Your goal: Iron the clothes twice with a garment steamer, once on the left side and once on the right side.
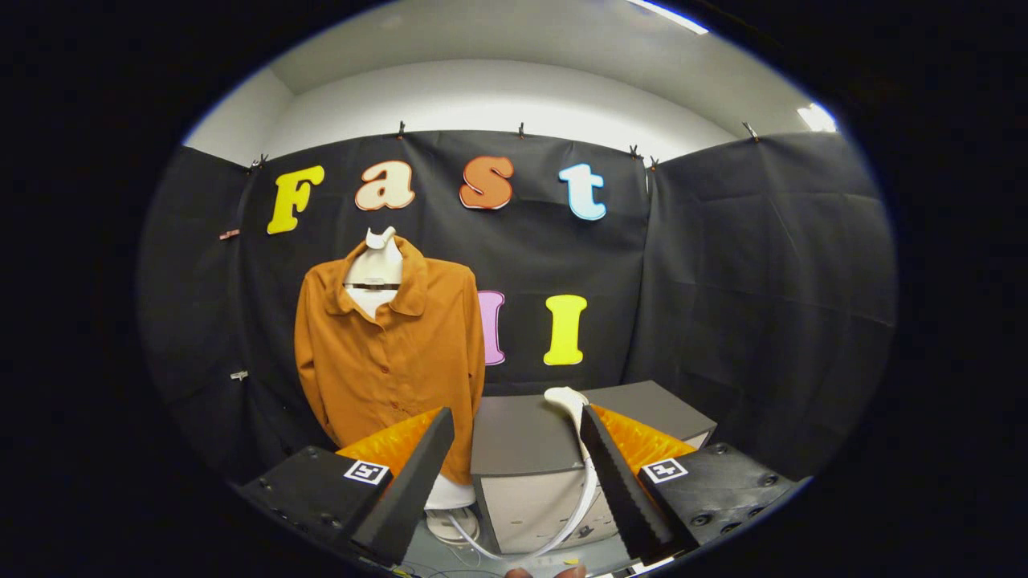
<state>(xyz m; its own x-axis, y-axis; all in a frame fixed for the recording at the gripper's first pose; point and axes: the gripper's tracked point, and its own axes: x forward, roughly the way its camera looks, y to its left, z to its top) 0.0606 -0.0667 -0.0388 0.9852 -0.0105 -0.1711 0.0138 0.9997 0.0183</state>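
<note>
Hanging on 1 white dress form (377, 261), far left against the booth wall, is 1 orange-brown shirt (389, 353): collar up, hem down, long axis vertical, buttoned front facing the camera, both sleeves down at the sides. The form's white base (450, 506) shows below the hem, behind the left finger.

1 gripper (514, 482), fingers spread wide w/ nothing between the pads; 2 fingers, left finger (405, 490) overlapping the shirt's lower right corner in the view, right finger (622, 482) across the right part of the box. Each finger body carries 1 square marker, so 2 markers total.

1 grey box-like cabinet (522, 437) sits just ahead of & between the fingers, right of the shirt. On its top, near the right finger, lies 1 white garment steamer (569, 399): rounded head at the far end, handle running back toward the camera, long axis roughly near-far, partly hidden by the right finger. 1 white hose (562, 534) loops from it down the cabinet front toward the floor near the form's base.

Fingertips of a hand (546, 572) show at the nearest point, between the fingers.
</note>
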